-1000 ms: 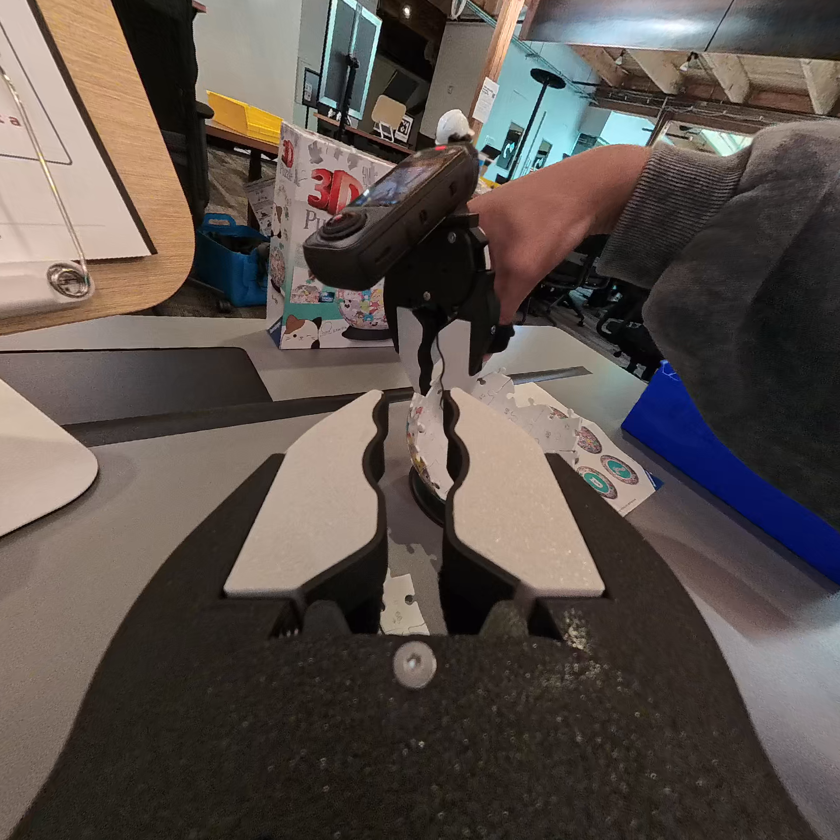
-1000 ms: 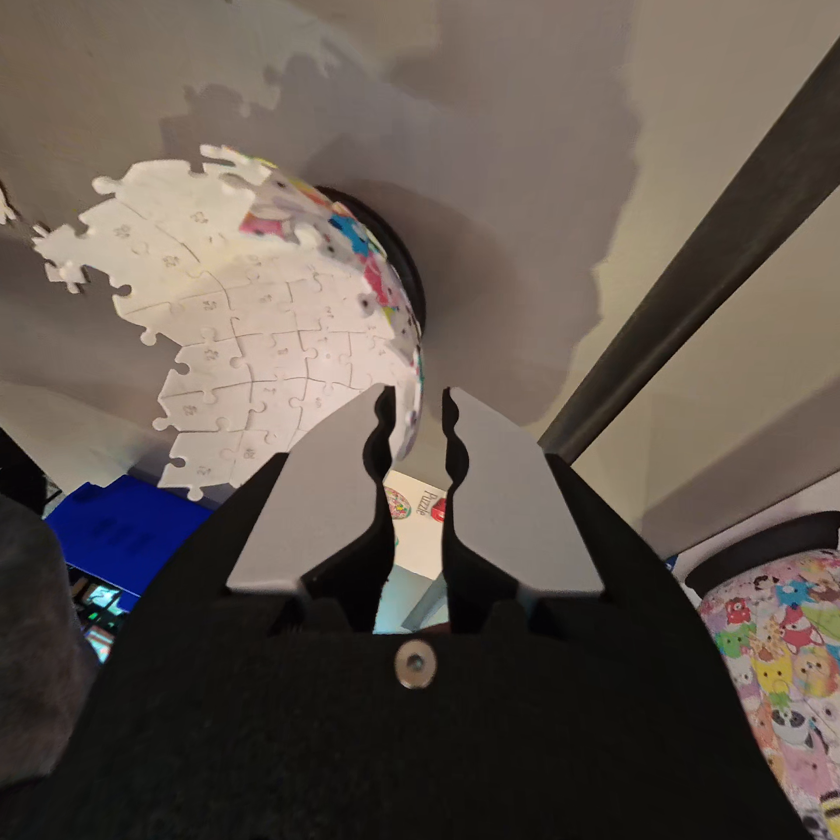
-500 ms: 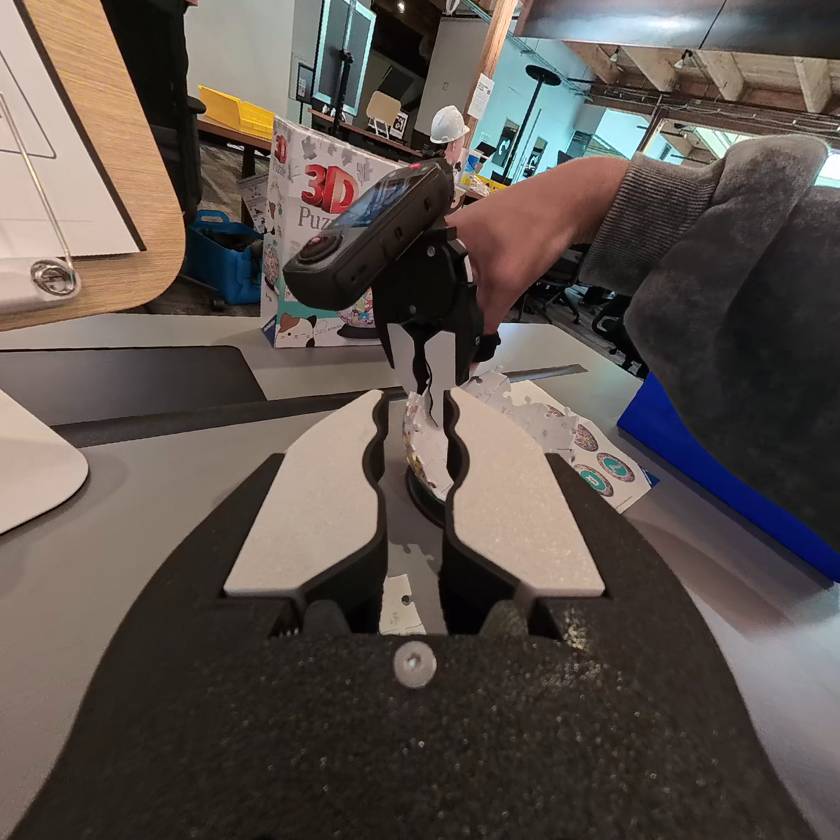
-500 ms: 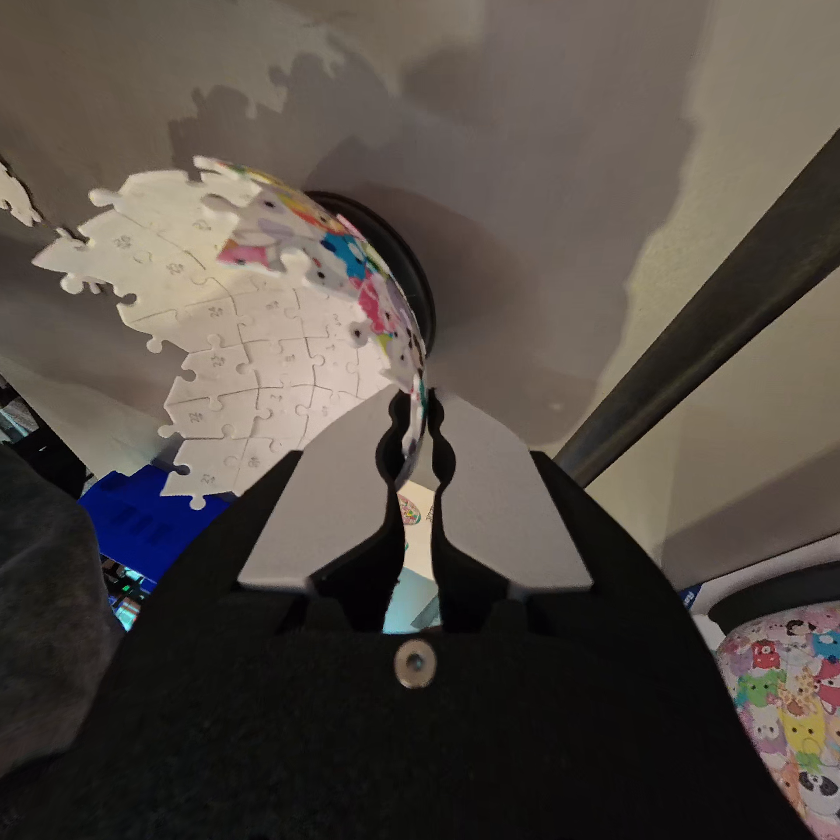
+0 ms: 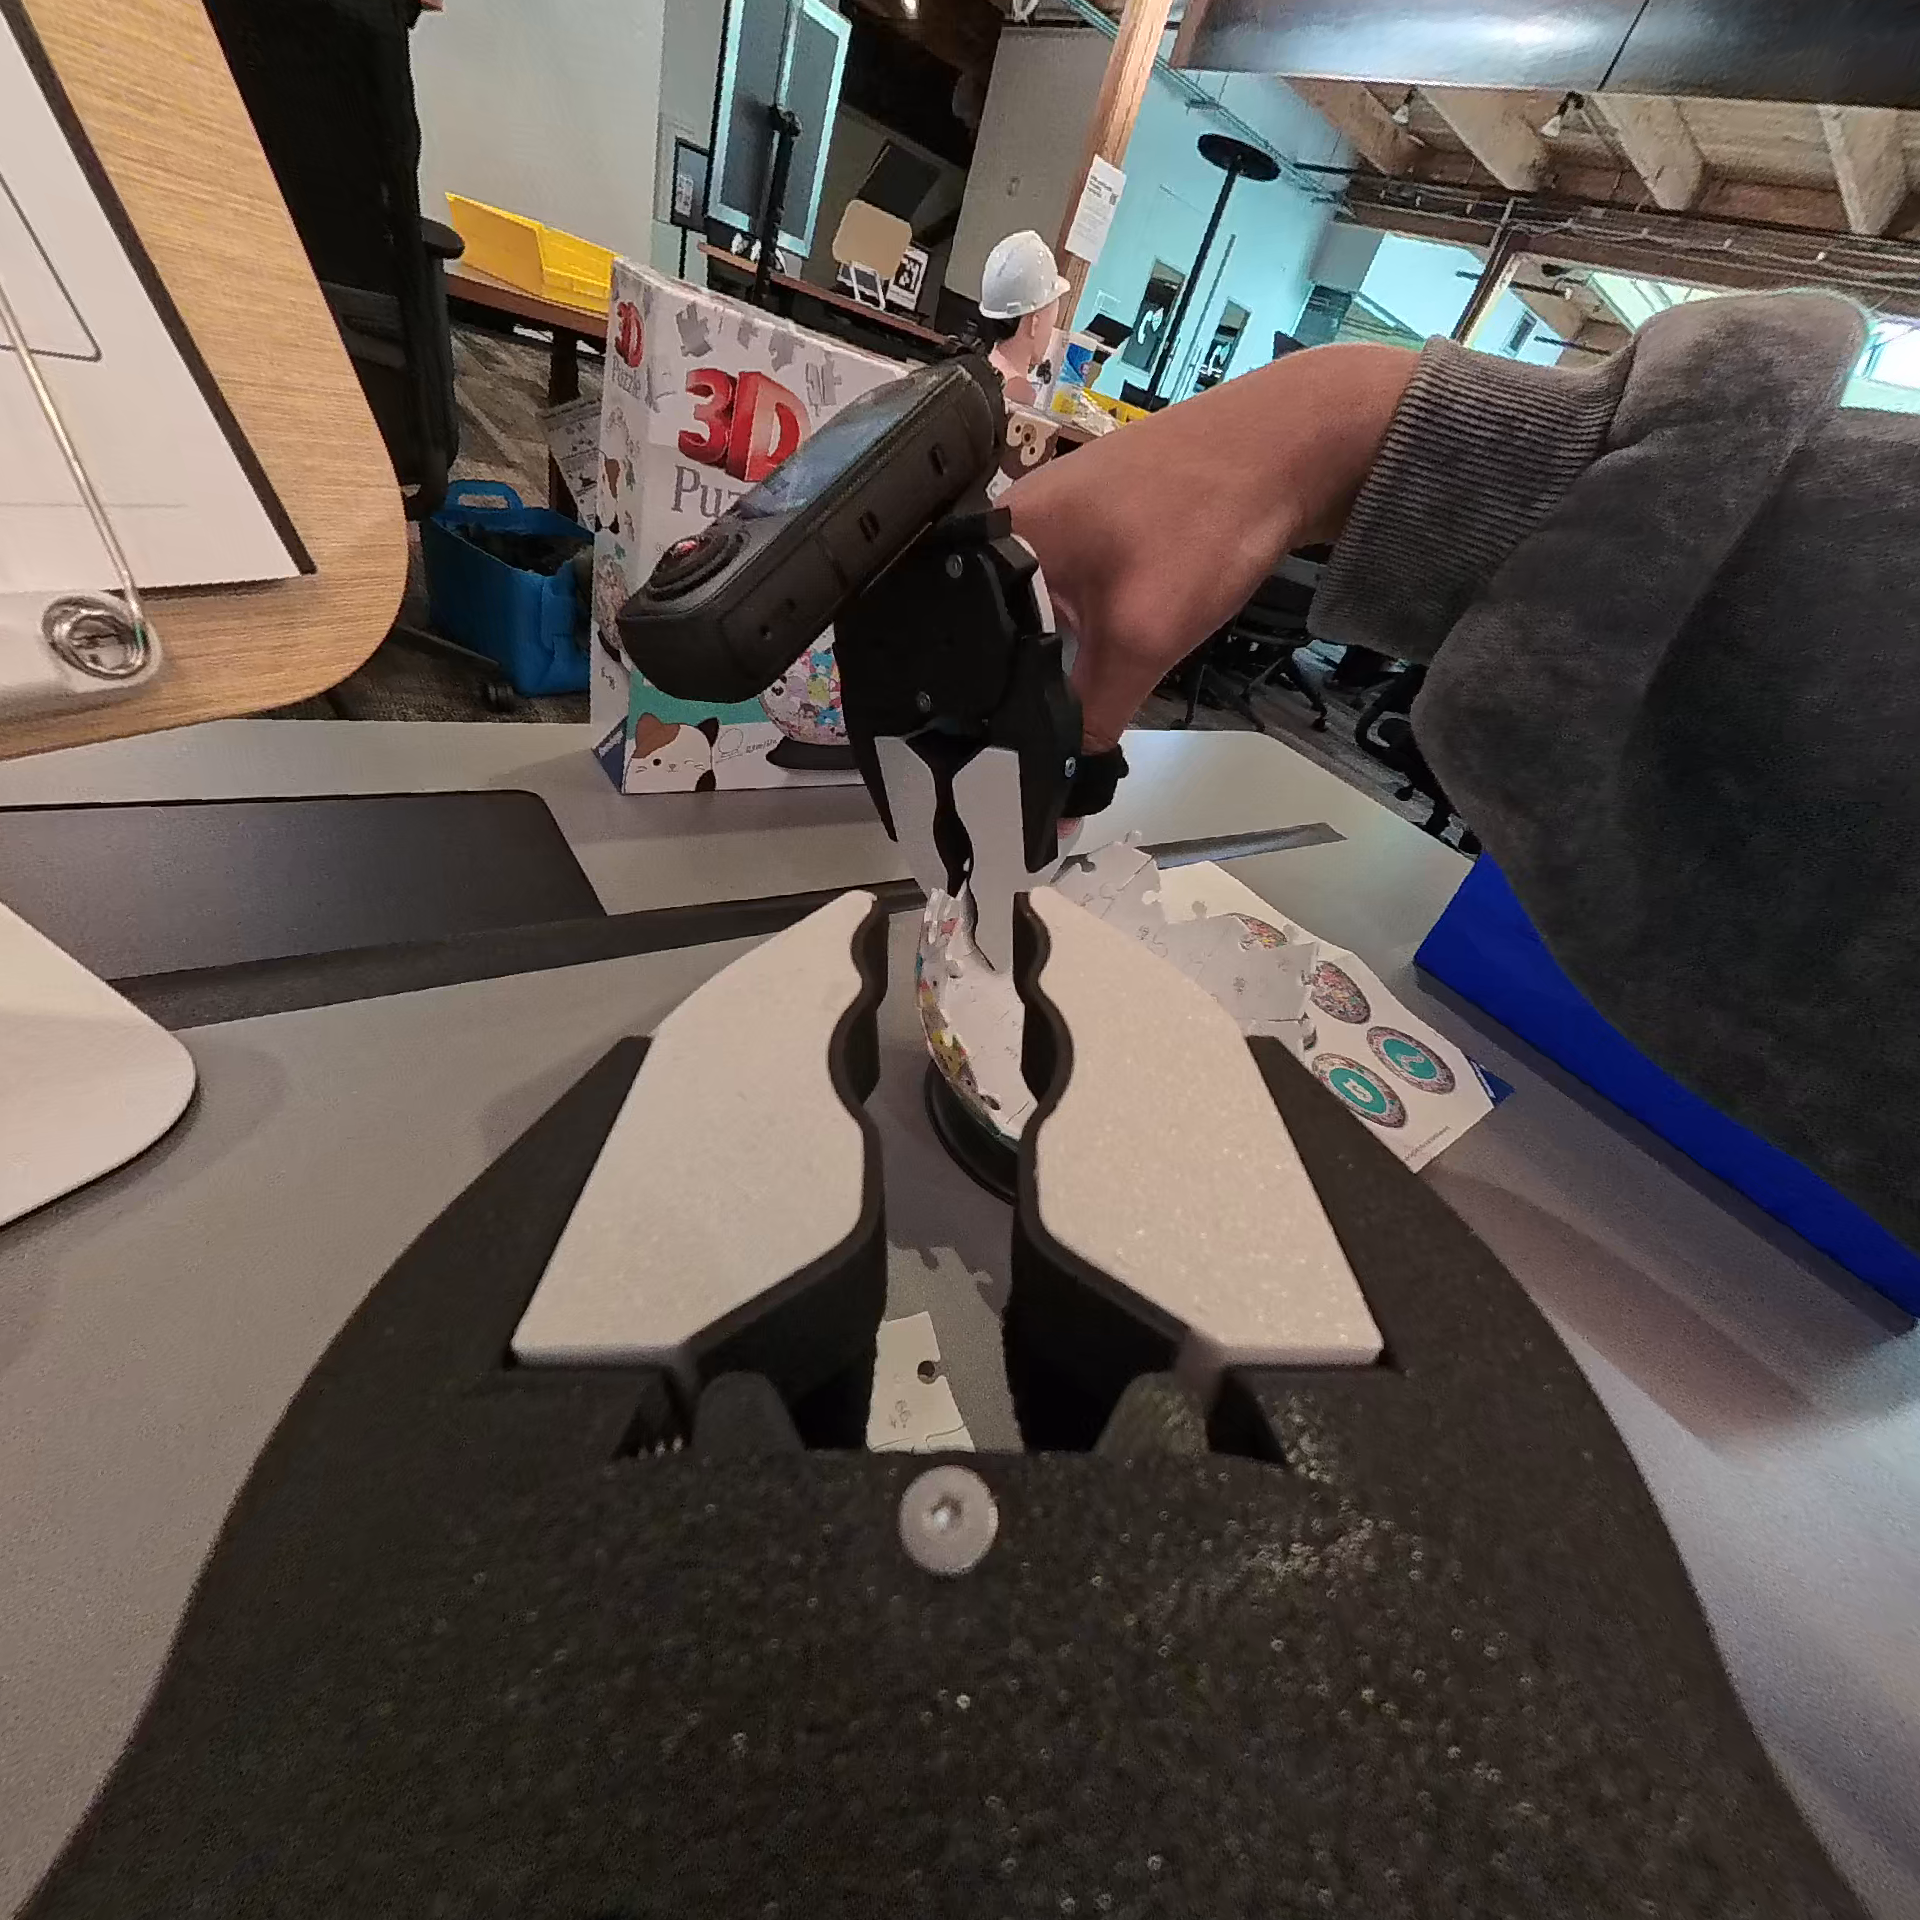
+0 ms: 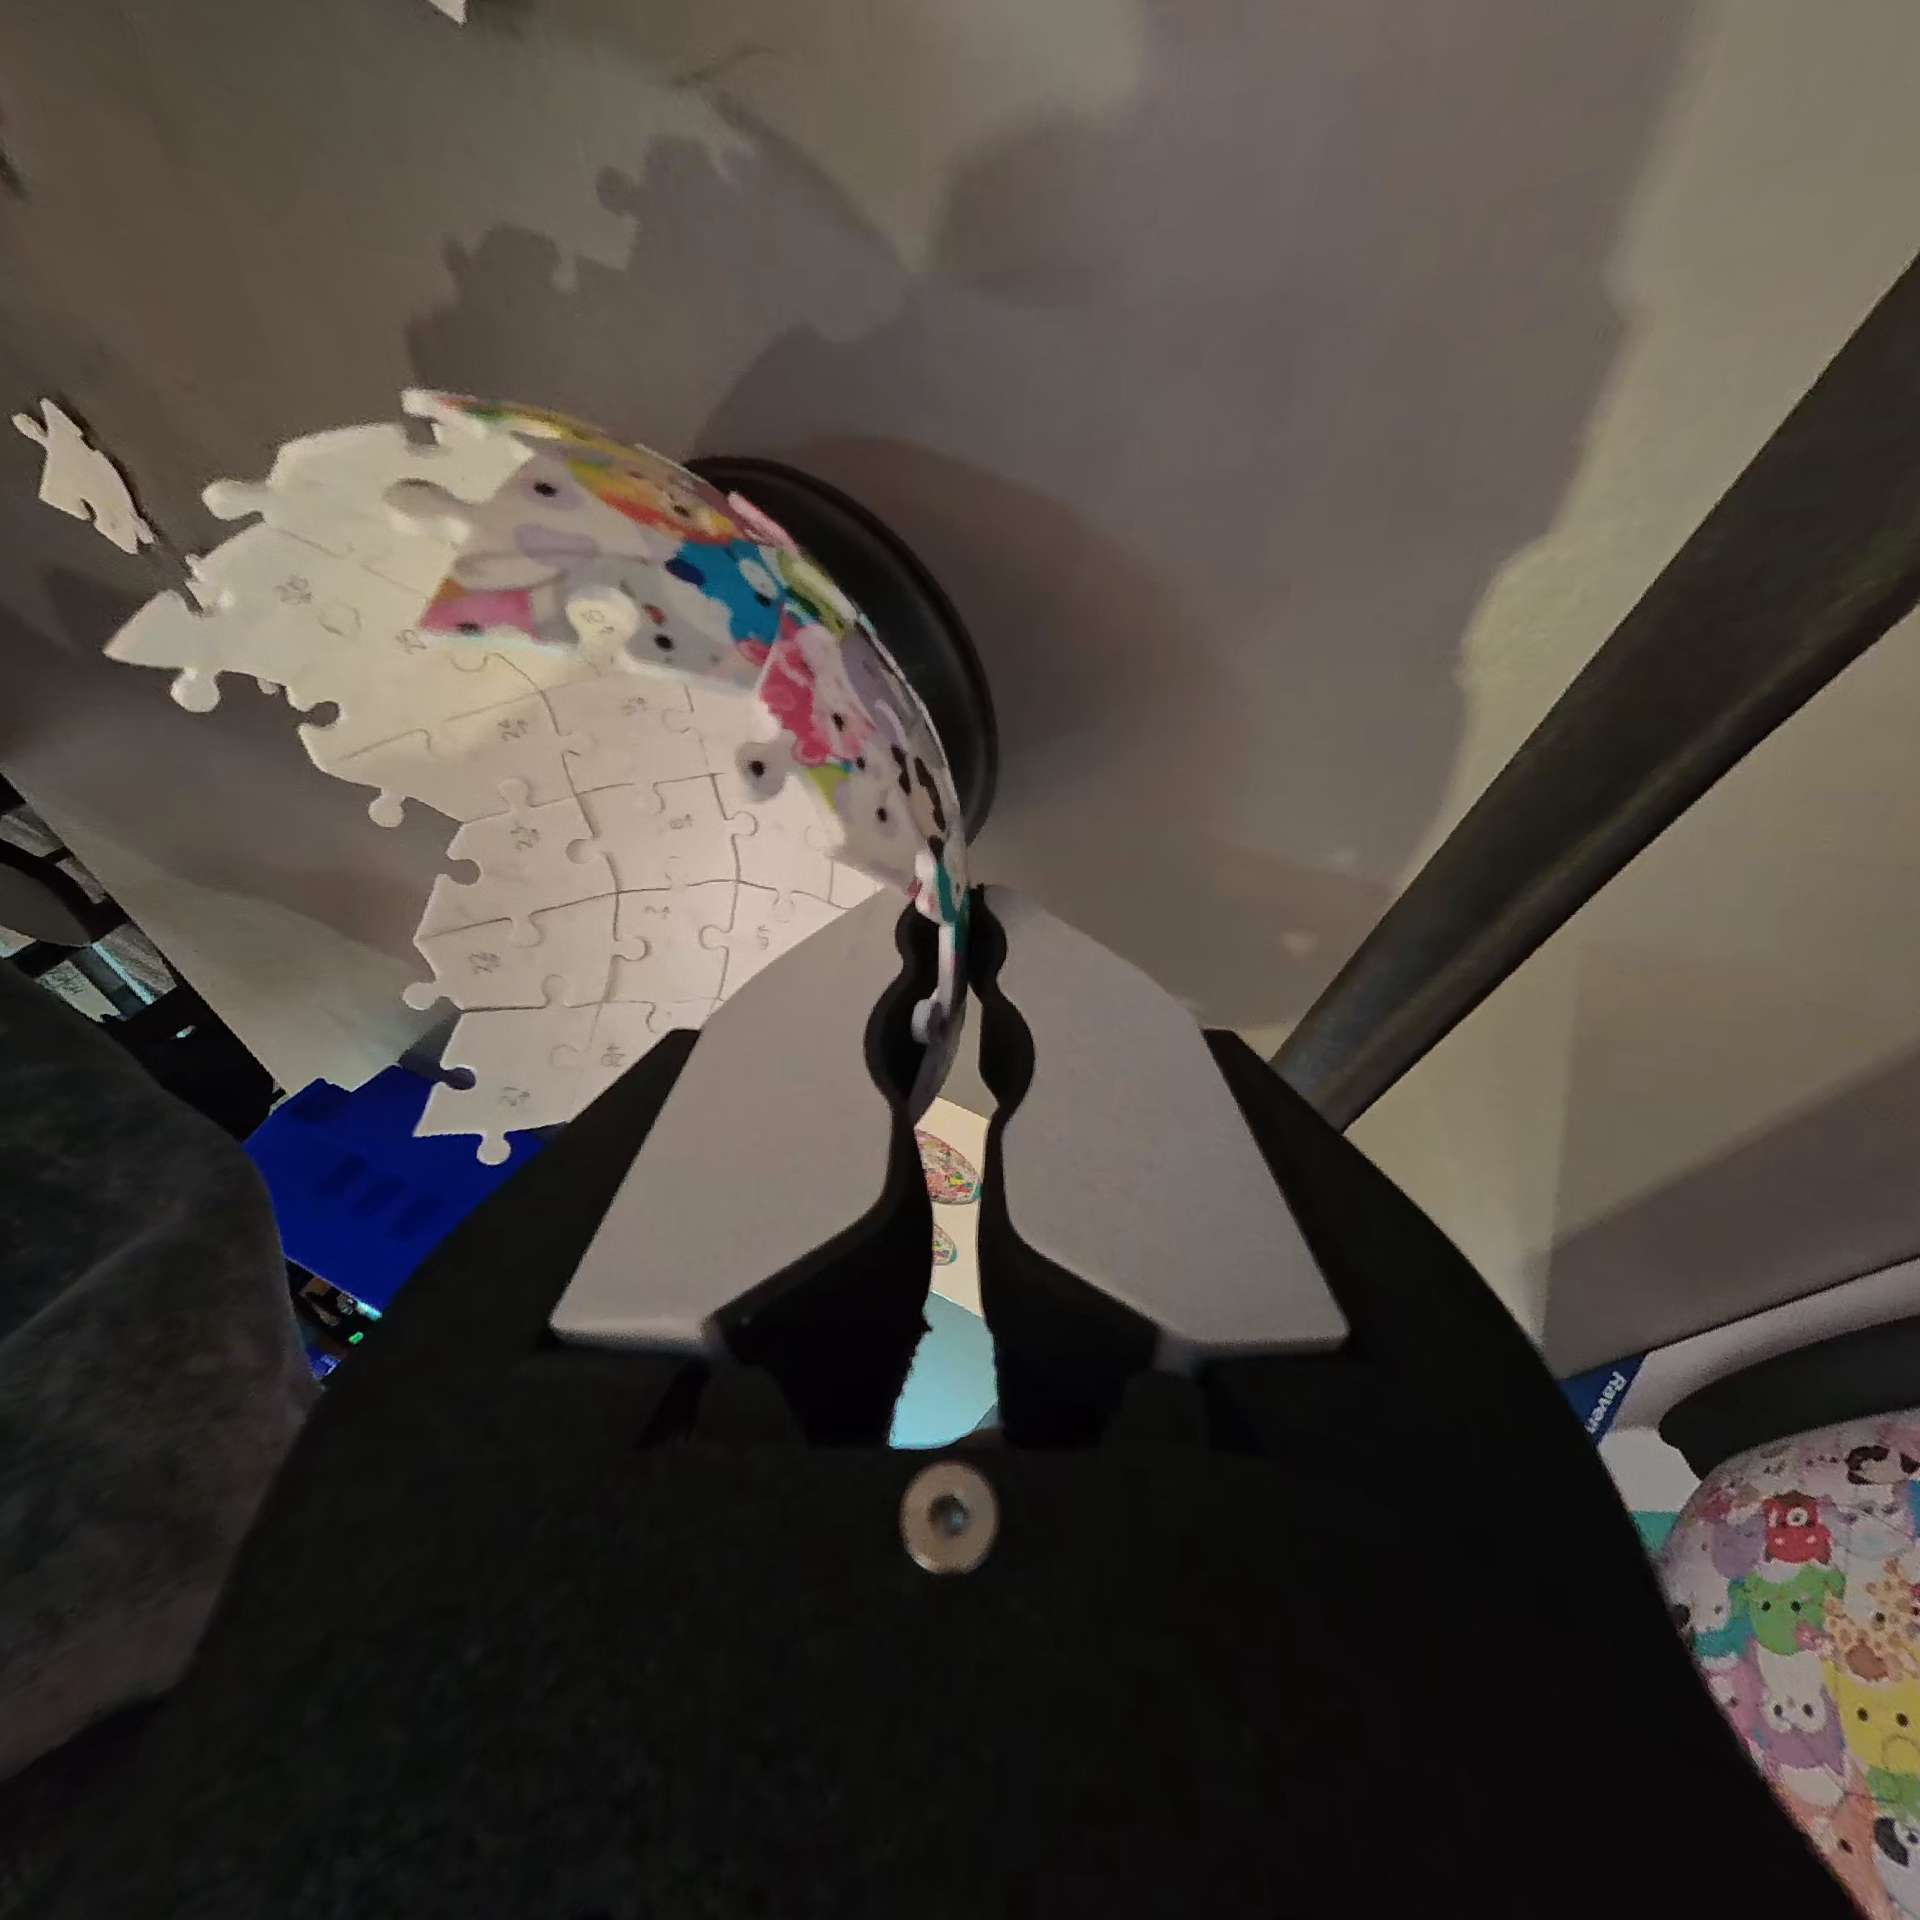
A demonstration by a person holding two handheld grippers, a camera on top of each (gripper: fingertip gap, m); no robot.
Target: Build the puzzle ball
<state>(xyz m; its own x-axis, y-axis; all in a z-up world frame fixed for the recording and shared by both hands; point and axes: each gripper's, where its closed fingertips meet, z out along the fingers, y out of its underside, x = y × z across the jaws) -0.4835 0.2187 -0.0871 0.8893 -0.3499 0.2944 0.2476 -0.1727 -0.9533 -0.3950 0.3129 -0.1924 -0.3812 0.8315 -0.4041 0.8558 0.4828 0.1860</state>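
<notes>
1. Our left gripper [image 5: 948, 987] hangs with its jaws parted, holding nothing, above a loose puzzle piece [image 5: 912, 1392] on the grey table [image 5: 312, 1143].
2. Just beyond it, the half-built puzzle ball [image 5: 966, 1023] sits on its black stand [image 5: 961, 1138].
3. Our right gripper [image 6: 948, 914] is clamped on the ball's rim.
4. Behind the ball stands the puzzle box [image 5: 707, 520].

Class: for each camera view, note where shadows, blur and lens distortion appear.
Left wrist view: sharp, evenly lit; wide-angle bending curves the table edges. Right wrist view: dimmer, slightly soft; the puzzle ball throws a jagged shadow on the tabletop, and the right gripper body is dark.
</notes>
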